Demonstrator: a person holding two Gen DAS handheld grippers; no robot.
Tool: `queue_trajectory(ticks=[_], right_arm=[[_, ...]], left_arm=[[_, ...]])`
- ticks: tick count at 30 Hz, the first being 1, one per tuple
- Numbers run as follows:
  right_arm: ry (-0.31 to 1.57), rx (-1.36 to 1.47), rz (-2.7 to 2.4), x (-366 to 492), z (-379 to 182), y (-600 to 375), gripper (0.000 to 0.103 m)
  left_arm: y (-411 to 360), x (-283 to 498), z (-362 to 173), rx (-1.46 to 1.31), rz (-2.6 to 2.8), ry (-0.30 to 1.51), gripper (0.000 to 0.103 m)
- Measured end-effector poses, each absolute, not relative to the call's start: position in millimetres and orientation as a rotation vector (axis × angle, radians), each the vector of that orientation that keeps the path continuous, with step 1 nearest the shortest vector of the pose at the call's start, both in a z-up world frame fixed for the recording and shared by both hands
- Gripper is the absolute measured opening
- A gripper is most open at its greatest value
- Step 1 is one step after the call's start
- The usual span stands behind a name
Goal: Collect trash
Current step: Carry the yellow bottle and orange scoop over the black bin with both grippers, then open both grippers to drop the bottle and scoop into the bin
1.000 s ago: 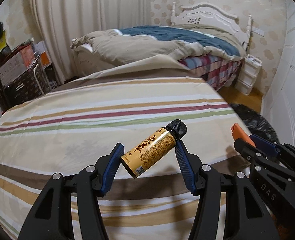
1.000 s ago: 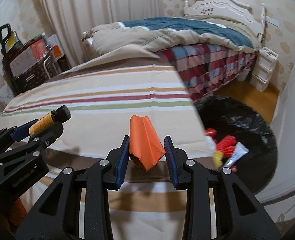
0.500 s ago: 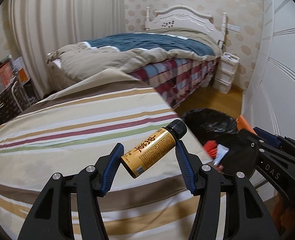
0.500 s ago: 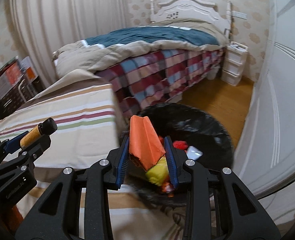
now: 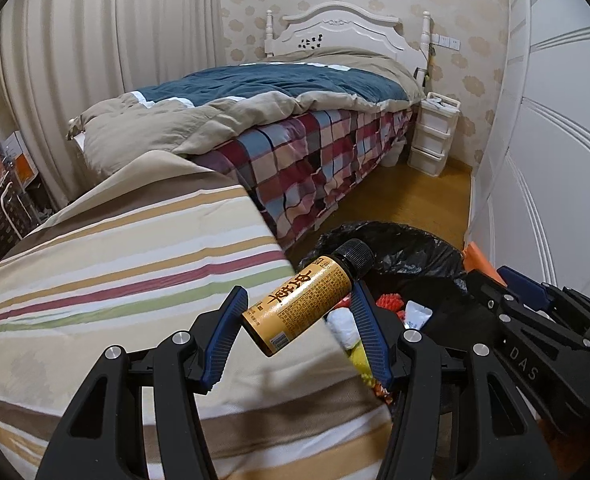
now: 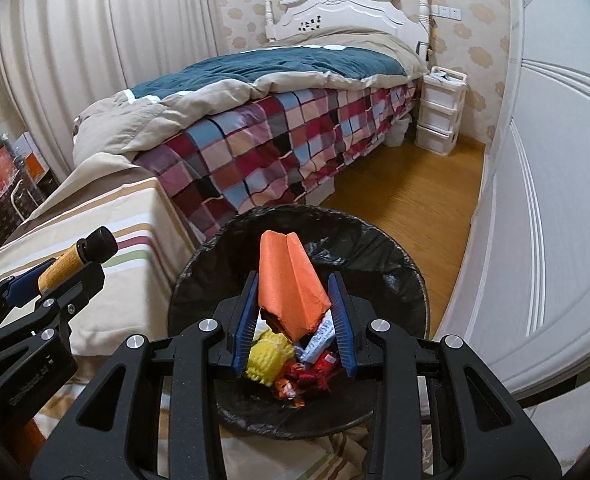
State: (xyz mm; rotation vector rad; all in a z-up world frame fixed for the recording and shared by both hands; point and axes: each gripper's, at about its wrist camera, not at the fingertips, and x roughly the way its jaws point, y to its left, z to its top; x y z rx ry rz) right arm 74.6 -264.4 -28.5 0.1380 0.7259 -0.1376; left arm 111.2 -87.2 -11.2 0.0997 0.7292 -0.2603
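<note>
My left gripper [image 5: 299,312] is shut on a small yellow bottle [image 5: 301,306] with a black cap, held tilted over the right edge of the striped bed [image 5: 115,272]. My right gripper [image 6: 293,304] is shut on a folded orange paper [image 6: 291,284] and hangs directly above the black-lined trash bin [image 6: 391,276]. The bin [image 5: 407,248] holds several wrappers and a yellow foam net [image 6: 267,354]. The left gripper and bottle [image 6: 79,258] show at the left of the right wrist view. The right gripper [image 5: 535,320] shows at the right of the left wrist view.
A second bed with a checked blanket [image 6: 279,148] stands behind the bin. A white drawer unit [image 6: 441,112] is by the headboard. White wardrobe doors [image 6: 535,200] run along the right. Wooden floor [image 6: 411,192] lies between. Boxes [image 5: 3,184] sit at far left.
Both grippers have swung right, from over the striped bed toward the bin. The right gripper is now over the bin; the left is at the bed's edge beside it. Both keep their hold.
</note>
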Motion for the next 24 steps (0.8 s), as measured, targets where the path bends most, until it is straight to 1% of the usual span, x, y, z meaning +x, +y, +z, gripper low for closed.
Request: queue_trajectory(ticks=[18, 19, 20, 21, 22, 24], right_arm=[[0.752, 0.164, -0.179, 92, -45, -290, 0.035], [0.751, 0.165, -0.181, 92, -46, -290, 0.035], [0.752, 0.164, -0.184, 92, -47, -291, 0.036], [0.754, 0.164, -0.185, 93, -47, -292, 0.037], [0.756, 0.163, -0.187, 92, -48, -292, 0.044], [0.744, 0.162, -0.201, 90, -48, -293, 0.053]], left_arm=[[-124, 139, -23, 0.143, -0.260, 0.751, 0.056], [-126, 138, -24, 0.149, -0.261, 0.750, 0.056], [-126, 138, -24, 0.152, -0.261, 0.750, 0.059], [-127, 138, -24, 0.156, -0.261, 0.748, 0.062], [-128, 137, -24, 0.158, -0.260, 0.744, 0.068], [-128, 136, -24, 0.158, -0.260, 0.740, 0.070]])
